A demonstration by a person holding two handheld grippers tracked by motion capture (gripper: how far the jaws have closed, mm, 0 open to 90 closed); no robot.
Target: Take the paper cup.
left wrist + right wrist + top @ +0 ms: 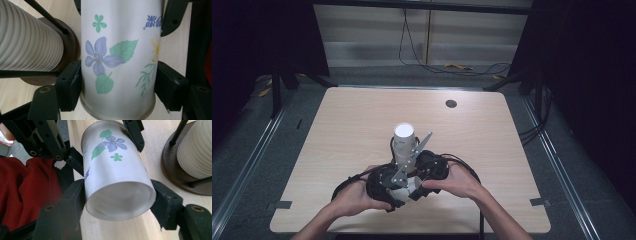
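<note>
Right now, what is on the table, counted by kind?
Frosted floral cups: 1
Stacks of ribbed white cups on a round wooden stand: 1
Grippers: 2, left gripper and right gripper, both shut on the floral cup
Total: 4

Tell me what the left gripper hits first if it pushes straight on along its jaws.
The frosted glass tumbler with painted flowers: it already sits between the left gripper jaws, pads pressed on both sides. Beyond it likely bare wooden table; the ribbed cream stack on its brown stand lies off to one side.
</note>
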